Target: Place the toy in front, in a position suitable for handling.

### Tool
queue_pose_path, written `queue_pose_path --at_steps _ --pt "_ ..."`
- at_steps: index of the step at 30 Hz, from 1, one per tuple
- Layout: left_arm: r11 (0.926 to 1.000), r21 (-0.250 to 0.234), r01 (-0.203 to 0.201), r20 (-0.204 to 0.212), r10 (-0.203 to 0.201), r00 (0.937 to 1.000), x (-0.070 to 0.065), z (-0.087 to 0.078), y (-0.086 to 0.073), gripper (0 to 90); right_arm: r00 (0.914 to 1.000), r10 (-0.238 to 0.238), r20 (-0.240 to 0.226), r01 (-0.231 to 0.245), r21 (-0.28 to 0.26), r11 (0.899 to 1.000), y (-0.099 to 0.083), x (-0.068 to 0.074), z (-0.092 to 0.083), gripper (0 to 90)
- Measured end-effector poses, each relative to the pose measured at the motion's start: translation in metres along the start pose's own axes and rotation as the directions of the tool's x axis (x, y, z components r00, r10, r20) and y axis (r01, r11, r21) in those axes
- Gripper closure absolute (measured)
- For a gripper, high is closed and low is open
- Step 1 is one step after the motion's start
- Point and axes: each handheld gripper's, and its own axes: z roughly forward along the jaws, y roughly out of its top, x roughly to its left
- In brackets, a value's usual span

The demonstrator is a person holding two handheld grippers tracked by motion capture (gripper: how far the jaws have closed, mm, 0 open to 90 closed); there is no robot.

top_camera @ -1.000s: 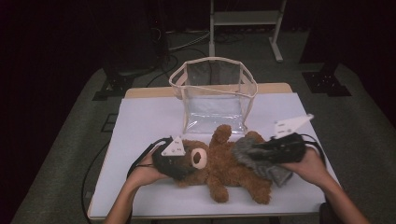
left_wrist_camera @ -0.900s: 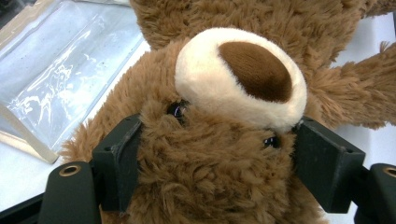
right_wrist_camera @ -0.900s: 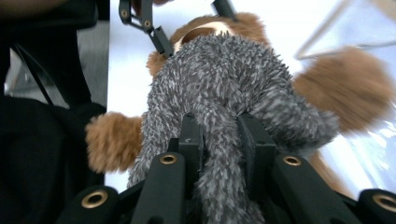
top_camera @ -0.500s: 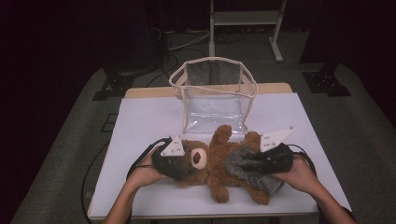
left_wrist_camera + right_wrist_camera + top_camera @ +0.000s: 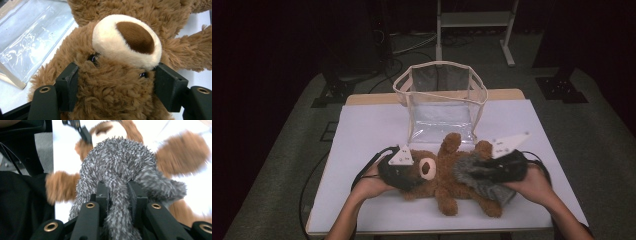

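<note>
Now the left gripper, jaws just closing, is clamping the brown plush teddy bear's head mid-table, while the right gripper is pinching its grey fuzzy garment at three o'clock; pulling steadily should avoid snagging.
</note>
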Motion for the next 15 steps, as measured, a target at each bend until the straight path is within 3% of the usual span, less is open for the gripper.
queue_pose_path --at_steps 2,3,5,8,11,12,15 --pt "1.0 0.001 -0.001 -0.001 0.001 1.0 0.0 0.0 0.0 29.3 0.9991 -0.035 -0.026 0.035 0.004 0.999 0.019 -0.003 0.019 72.9" --pt "1.0 0.001 -0.001 -0.001 0.001 1.0 0.0 0.0 0.0 29.3 0.9991 -0.035 -0.026 0.035 0.004 0.999 0.019 -0.003 0.019 72.9" --pt "1.0 0.0 0.0 -0.001 0.0 1.0 0.0 0.0 -0.001 29.4 0.9967 -0.051 -0.063 0.053 0.024 0.998 0.037 -0.003 0.046 72.9" --pt "0.9998 -0.008 0.017 0.006 -0.016 0.9998 0.003 -0.001 -0.005 29.6 0.9951 -0.069 -0.071 0.072 0.047 0.996 0.039 0.002 0.057 73.0" --pt "0.9995 -0.013 0.027 0.002 -0.027 0.9996 0.006 -0.003 -0.006 29.7 0.9947 -0.067 -0.078 0.072 0.057 0.996 0.033 0.005 0.053 73.1" --pt "0.9994 -0.009 0.032 -0.007 -0.032 0.9995 0.007 -0.004 -0.004 29.7 0.9949 -0.064 -0.078 0.07 0.066 0.995 0.023 0.008 0.042 73.2" --pt "0.9991 -0.011 0.04 -0.017 -0.04 0.999 0.008 -0.004 -0.003 30.8 0.9959 -0.057 -0.07 0.062 0.078 0.995 0.015 0.012 0.031 73.2"
